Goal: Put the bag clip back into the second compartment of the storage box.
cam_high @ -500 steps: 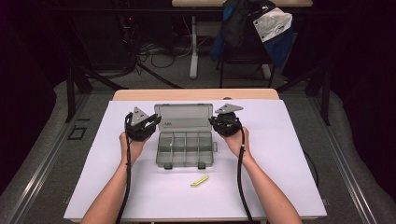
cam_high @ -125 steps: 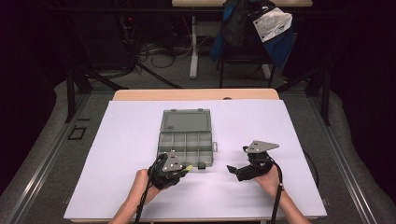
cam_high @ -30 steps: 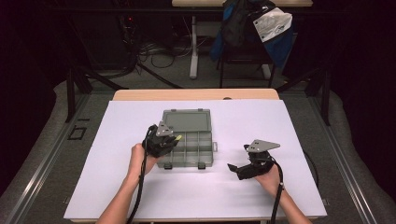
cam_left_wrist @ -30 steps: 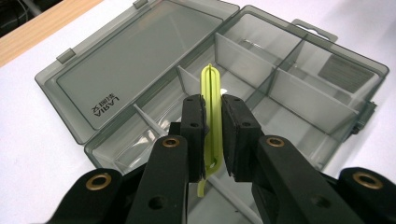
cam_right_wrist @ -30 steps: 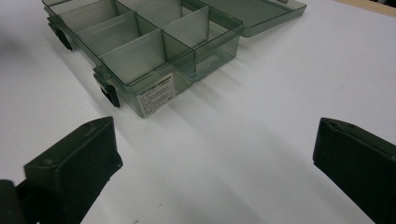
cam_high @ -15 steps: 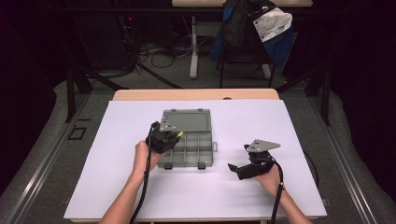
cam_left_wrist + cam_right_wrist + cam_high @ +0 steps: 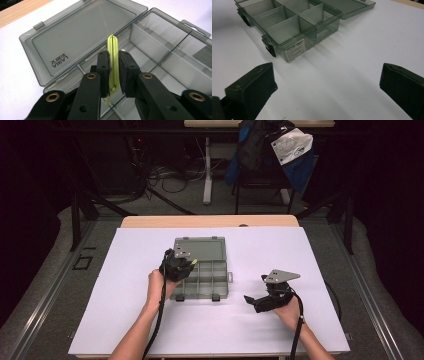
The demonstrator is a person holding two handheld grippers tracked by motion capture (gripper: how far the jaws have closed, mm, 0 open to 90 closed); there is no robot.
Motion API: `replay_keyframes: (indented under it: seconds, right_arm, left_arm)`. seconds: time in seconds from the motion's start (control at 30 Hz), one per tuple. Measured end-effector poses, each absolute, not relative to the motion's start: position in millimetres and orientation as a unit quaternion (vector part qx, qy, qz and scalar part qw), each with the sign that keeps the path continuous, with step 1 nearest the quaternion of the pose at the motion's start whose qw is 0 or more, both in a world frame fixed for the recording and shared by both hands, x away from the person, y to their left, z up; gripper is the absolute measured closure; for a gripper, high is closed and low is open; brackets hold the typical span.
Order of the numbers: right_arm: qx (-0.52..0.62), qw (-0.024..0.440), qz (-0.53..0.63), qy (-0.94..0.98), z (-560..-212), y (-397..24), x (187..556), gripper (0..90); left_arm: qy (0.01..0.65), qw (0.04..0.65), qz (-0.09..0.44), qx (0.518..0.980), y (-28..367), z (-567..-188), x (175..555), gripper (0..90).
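Left hand-held gripper [image 7: 114, 72] tight on yellow-green clip [image 7: 113, 67]

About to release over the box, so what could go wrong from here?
The left gripper pinches the yellow-green clip on its thin edge, upright; it may twist or slip before release. It hangs near a divider of the open organizer box, so it could land astride the wall or in the neighbouring compartment. The right gripper rests open, apart from the box, so nothing steadies it.
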State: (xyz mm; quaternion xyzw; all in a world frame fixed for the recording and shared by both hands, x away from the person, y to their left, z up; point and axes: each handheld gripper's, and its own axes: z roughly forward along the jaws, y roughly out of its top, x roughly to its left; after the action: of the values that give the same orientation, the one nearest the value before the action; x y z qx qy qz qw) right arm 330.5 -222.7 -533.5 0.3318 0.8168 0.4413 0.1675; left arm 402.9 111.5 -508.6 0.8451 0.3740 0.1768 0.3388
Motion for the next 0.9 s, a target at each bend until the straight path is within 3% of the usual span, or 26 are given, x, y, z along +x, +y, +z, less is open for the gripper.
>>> replay_keyframes:
  seconds: [0.17, 0.27, 0.3, 0.33, 0.4, 0.43, 0.47, 0.57, 0.73, 0.9]
  right_arm:
    - [0.331, 0.167, 0.442, 0.817, -533, -223, 331, 0.0]
    - [0.332, 0.167, 0.442, 0.817, -533, -223, 330, 0.0]
    - [0.331, 0.168, 0.442, 0.816, -533, -224, 330, 0.0]
    - [0.332, 0.168, 0.443, 0.816, -533, -224, 330, 0.0]
    - [0.331, 0.168, 0.443, 0.816, -533, -224, 330, 0.0]
    - [0.332, 0.167, 0.443, 0.816, -533, -224, 330, 0.0]
    - [0.332, 0.167, 0.444, 0.816, -534, -224, 330, 0.0]
    - [0.331, 0.168, 0.444, 0.815, -534, -224, 330, 0.0]
    - [0.331, 0.164, 0.444, 0.816, -535, -224, 330, 0.0]
    - [0.329, 0.162, 0.444, 0.817, -535, -224, 330, 0.0]
  left_arm:
    - [0.377, 0.338, 0.171, 0.845, 110, -512, 405, 77.8]
    - [0.377, 0.343, 0.174, 0.842, 111, -512, 405, 71.7]
    - [0.378, 0.347, 0.174, 0.841, 111, -512, 404, 69.2]
    - [0.378, 0.348, 0.178, 0.839, 113, -511, 404, 59.8]
    - [0.376, 0.352, 0.176, 0.839, 115, -510, 403, 56.9]
    - [0.376, 0.352, 0.178, 0.839, 116, -509, 402, 52.6]
    - [0.375, 0.352, 0.177, 0.839, 119, -508, 400, 42.3]
    - [0.374, 0.352, 0.178, 0.839, 122, -508, 398, 32.0]
    - [0.368, 0.353, 0.175, 0.842, 132, -508, 394, 19.5]
    - [0.356, 0.355, 0.171, 0.847, 137, -505, 391, 14.1]
